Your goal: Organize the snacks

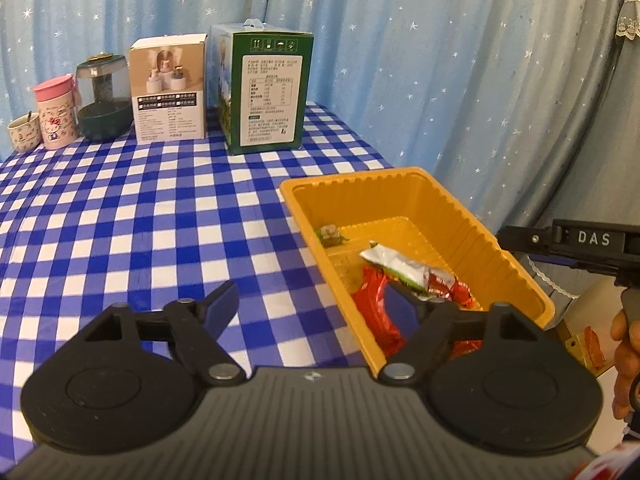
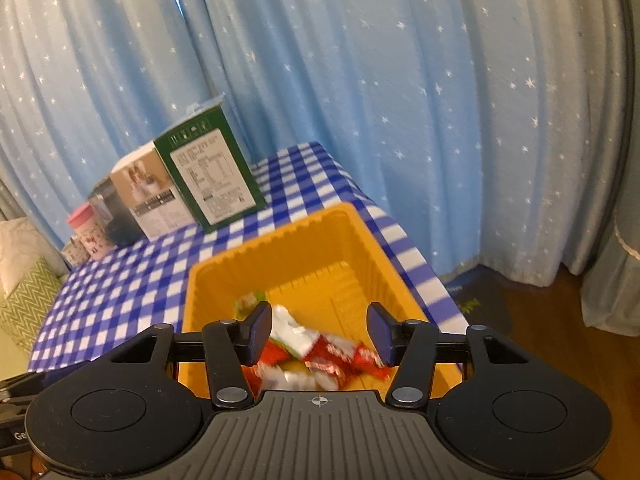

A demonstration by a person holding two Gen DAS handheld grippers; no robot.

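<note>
A yellow plastic tray (image 1: 400, 180) stands near the right edge of the checked table. In it lie red snack packets (image 1: 376, 312), a white, green and red packet (image 1: 396, 266) and a small green-wrapped sweet (image 1: 330, 234). My left gripper (image 1: 312, 300) is open and straddles the tray's near left wall, with one finger over the cloth and the other inside above the red packets. My right gripper (image 2: 320, 334) hangs open over the tray (image 2: 272, 256). The packets (image 2: 332, 356) lie below its pads, untouched.
Along the back stand a green carton (image 1: 268, 92), a beige box (image 1: 170, 92), a clear jar with a dark base (image 1: 104, 96), a pink tumbler (image 1: 56, 116) and a small cup (image 1: 24, 132). A starred blue curtain hangs behind. A hand (image 1: 626, 360) shows at the right, and wooden floor (image 2: 540, 320) beyond the table.
</note>
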